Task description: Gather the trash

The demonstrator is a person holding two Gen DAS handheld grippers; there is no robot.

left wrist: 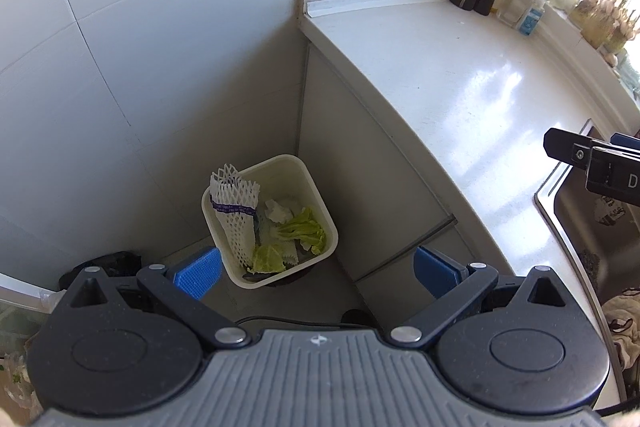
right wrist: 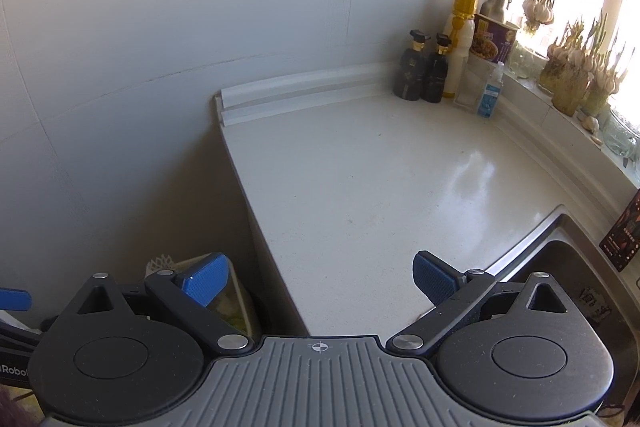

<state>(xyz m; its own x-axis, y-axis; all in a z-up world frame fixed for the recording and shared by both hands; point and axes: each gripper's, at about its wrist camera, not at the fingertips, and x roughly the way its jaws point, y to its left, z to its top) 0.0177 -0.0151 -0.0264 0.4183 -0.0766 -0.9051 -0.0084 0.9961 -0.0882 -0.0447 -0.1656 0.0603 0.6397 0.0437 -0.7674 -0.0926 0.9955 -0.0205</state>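
Observation:
A cream square trash bin (left wrist: 320, 201) stands on the floor in the corner between the wall and the cabinet. It holds white foam fruit netting (left wrist: 234, 211), green lettuce leaves (left wrist: 302, 229) and crumpled white paper (left wrist: 278, 213). My left gripper (left wrist: 316, 273) is open and empty, high above the bin. My right gripper (right wrist: 320, 281) is open and empty over the white countertop's (right wrist: 360, 187) front edge. The bin's rim (right wrist: 240, 291) shows partly behind its left finger. Part of the right gripper (left wrist: 592, 159) shows at the right edge of the left wrist view.
Dark bottles (right wrist: 424, 71), a yellow-capped bottle (right wrist: 460, 43), a blue-labelled bottle (right wrist: 490, 93) and a noodle cup (right wrist: 494, 39) stand at the counter's back corner. Sprouting garlic (right wrist: 580, 75) lines the sill. A steel sink (right wrist: 576, 279) lies right. A black bag (left wrist: 112, 265) lies on the floor.

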